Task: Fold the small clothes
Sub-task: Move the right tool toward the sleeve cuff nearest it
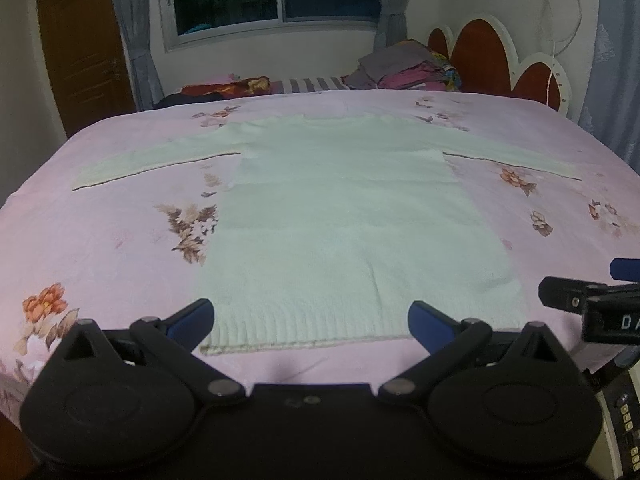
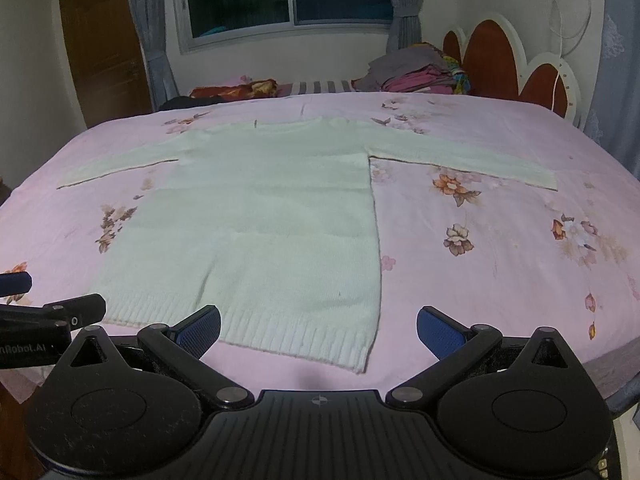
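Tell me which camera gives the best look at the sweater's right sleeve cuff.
The right wrist view. The pale knitted sweater lies flat on the pink floral bedsheet, and its right sleeve cuff appears sharp and well inside the frame. The left wrist view shows the same cuff fainter, nearer the distorted edge.

Pale white knit sweater (image 1: 344, 220) lies flat, unfolded; sleeves spread sideways (ribbed hem nearest the camera).

Sweater (image 1: 344, 216) spread flat on bed (image 1: 120, 240), clothes pile (image 1: 404, 68) behind it, headboard (image 1: 488, 52) far right
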`<state>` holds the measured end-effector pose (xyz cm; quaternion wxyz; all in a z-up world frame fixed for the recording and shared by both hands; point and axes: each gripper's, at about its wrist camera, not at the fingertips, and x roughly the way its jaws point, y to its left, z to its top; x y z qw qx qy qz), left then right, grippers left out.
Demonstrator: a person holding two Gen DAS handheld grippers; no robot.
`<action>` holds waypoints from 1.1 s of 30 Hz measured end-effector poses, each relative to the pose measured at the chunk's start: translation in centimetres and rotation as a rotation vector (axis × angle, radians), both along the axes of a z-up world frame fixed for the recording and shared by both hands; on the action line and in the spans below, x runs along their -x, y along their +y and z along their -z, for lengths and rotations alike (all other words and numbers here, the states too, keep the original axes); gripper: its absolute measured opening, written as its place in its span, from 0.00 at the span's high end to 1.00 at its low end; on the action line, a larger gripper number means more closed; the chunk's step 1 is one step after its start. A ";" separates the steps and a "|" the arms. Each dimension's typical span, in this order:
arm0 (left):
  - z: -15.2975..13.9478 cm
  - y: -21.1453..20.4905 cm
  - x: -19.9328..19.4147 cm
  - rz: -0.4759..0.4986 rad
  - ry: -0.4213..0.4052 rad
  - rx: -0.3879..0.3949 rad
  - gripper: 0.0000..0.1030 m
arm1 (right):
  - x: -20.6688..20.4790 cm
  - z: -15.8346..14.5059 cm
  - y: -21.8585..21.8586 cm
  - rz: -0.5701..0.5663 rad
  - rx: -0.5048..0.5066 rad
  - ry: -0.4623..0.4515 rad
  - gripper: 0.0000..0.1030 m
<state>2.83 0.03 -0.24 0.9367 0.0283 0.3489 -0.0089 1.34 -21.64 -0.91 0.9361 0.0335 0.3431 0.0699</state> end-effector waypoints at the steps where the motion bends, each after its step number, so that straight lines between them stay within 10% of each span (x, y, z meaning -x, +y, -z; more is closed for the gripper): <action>1: -0.1 0.1 -0.5 0.004 -0.003 0.000 0.00 | -0.3 -0.1 0.0 0.006 -0.002 0.000 0.00; 33: 0.5 0.3 -18.3 0.062 0.037 -0.001 0.00 | -18.3 -1.8 -4.0 0.219 0.008 -0.032 0.00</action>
